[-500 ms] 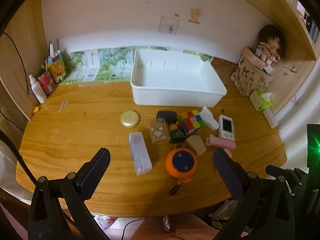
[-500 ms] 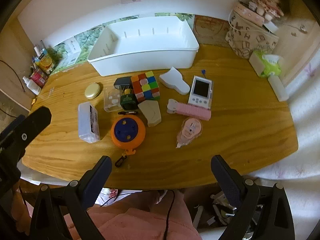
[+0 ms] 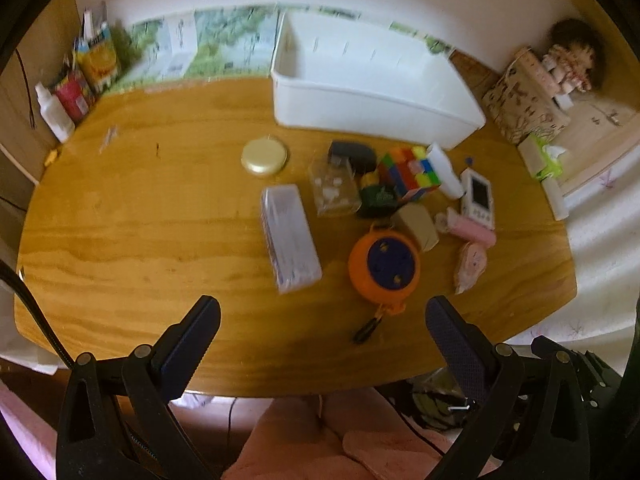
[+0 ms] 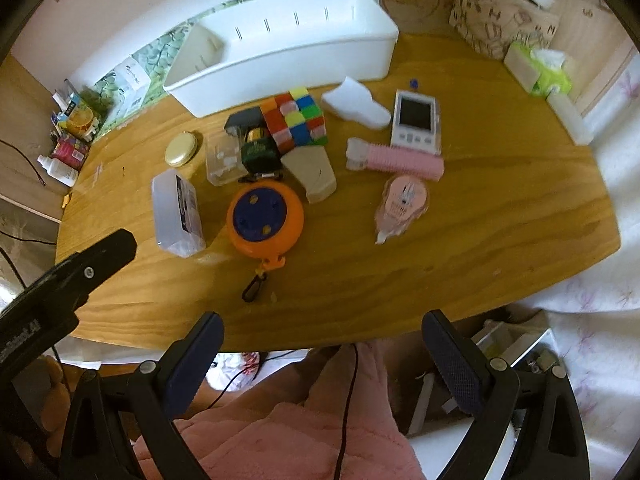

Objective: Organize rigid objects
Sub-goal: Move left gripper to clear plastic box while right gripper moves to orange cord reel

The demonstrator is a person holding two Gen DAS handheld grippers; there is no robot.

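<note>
A cluster of small items lies mid-table before an empty white bin (image 3: 372,104) (image 4: 280,52): an orange and blue reel (image 3: 384,266) (image 4: 264,216), a clear rectangular case (image 3: 289,232) (image 4: 176,208), a colour cube (image 3: 408,172) (image 4: 298,120), a gold round tin (image 3: 264,156) (image 4: 181,149), a white handheld device (image 4: 416,122), a pink ridged tube (image 4: 400,160) and a pink tape dispenser (image 4: 402,204). My left gripper (image 3: 322,320) hangs open above the table's near edge, short of the reel and case. My right gripper (image 4: 322,338) is open over the front edge, holding nothing.
Bottles and packets (image 3: 76,88) stand at the back left corner. A patterned bag with a doll (image 3: 528,100) and a tissue pack (image 4: 540,68) sit at the back right. The wooden table (image 3: 140,220) has bare room on its left half. A pink-clad lap (image 4: 300,440) lies below.
Both wrist views have tipped downward and moved closer over the table, so the objects appear larger. No object has shifted and both grippers remain open.
</note>
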